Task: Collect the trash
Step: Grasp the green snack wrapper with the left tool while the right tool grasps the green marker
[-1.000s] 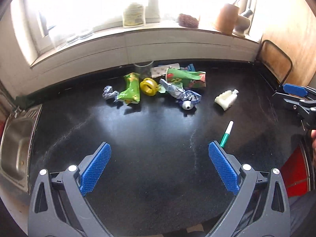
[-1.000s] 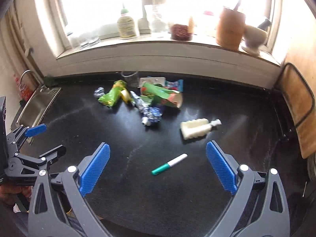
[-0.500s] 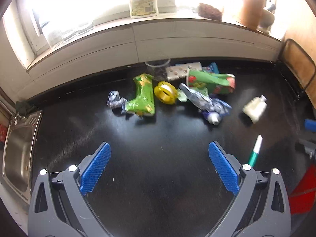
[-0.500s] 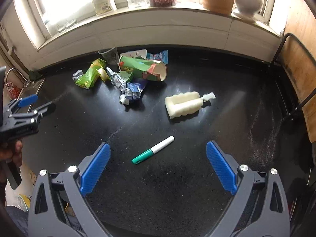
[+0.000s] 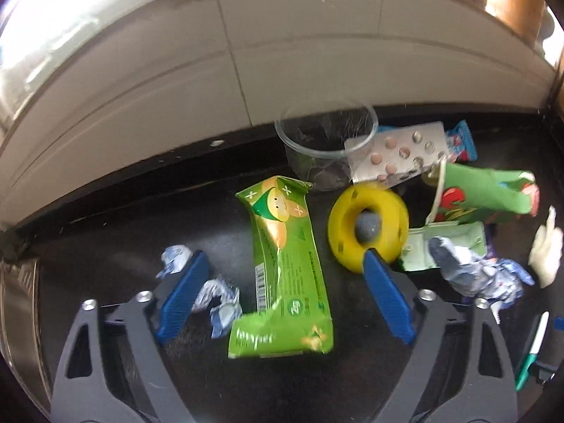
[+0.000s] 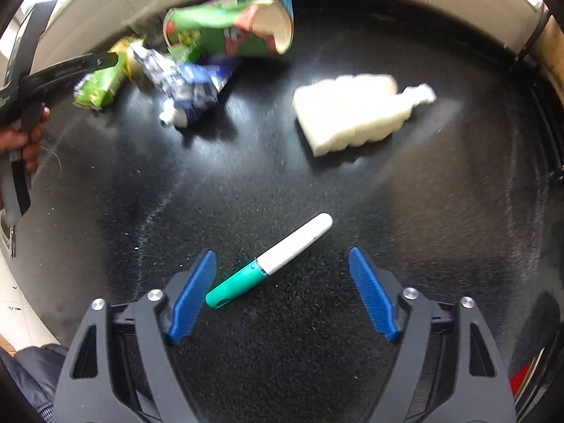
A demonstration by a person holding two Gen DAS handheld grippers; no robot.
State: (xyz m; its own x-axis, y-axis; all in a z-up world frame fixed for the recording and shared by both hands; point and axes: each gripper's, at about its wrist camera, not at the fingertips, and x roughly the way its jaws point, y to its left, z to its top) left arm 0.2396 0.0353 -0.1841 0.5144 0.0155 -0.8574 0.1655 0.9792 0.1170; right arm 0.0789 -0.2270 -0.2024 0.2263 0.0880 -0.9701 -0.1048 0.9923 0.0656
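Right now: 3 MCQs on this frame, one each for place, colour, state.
1. What lies between the left gripper fingers?
A) green pouch
B) pill pack
C) sponge

2. Pen cap colour?
A) red
B) teal
C) yellow

3. Right gripper and the pen?
A) clamped on it
B) closing, pads not yet on it
C) pen lifted

Key: 1 A, the pouch lies between both blue pads. 2 B, teal cap, white barrel. 3 B, the pen lies flat on the counter, gaps at both pads.
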